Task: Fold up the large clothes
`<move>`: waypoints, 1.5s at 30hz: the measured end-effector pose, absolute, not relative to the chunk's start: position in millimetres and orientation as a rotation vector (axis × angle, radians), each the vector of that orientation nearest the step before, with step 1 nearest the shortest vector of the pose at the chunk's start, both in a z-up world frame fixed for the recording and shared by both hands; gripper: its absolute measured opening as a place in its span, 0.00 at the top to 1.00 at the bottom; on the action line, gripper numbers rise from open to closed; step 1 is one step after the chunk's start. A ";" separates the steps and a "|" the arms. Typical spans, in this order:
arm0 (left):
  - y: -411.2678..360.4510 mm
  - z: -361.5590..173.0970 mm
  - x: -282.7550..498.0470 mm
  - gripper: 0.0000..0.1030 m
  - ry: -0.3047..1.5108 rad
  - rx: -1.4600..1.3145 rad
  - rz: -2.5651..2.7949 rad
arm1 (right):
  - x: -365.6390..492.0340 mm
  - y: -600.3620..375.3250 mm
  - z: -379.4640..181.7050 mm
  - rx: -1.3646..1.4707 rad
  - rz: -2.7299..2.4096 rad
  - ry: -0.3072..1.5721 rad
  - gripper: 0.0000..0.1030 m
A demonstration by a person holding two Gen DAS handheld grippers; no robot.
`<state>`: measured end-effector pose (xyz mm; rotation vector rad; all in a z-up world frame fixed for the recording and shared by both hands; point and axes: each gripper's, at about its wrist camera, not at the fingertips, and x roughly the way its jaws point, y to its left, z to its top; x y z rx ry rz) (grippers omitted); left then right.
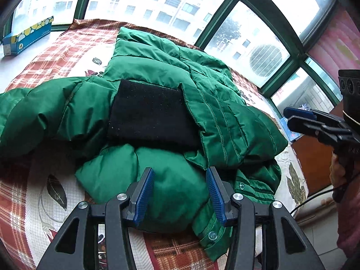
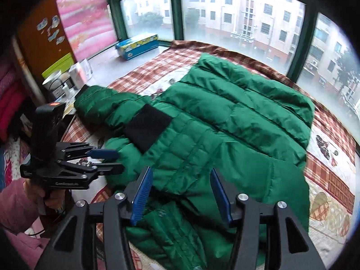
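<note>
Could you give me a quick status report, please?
Left gripper and right gripper both open, holding nothing. Green jacket partly folded on bed. Nothing in the way.

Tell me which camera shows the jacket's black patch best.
The left wrist view: the black patch sits large and near centre on the green jacket. The right wrist view shows it smaller and off to the left, though unobstructed.

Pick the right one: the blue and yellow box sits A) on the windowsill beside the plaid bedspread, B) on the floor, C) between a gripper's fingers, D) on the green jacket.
A: the box lies on the sill under the window, beyond the bedspread, clear of the green jacket.
</note>
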<state>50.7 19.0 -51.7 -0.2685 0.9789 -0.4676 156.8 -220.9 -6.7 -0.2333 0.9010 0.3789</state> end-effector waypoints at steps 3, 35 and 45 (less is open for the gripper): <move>26.3 -48.4 59.4 0.50 0.976 -0.296 -0.439 | 175.6 -280.6 -24.6 -0.188 0.177 0.922 0.43; 230.1 -27.7 77.3 0.36 0.876 -0.666 0.085 | 194.7 -269.6 -100.1 -0.283 0.165 1.126 0.42; 369.6 -71.6 77.6 0.28 0.897 -0.874 0.399 | 196.8 -265.6 -100.4 -0.307 0.145 1.136 0.42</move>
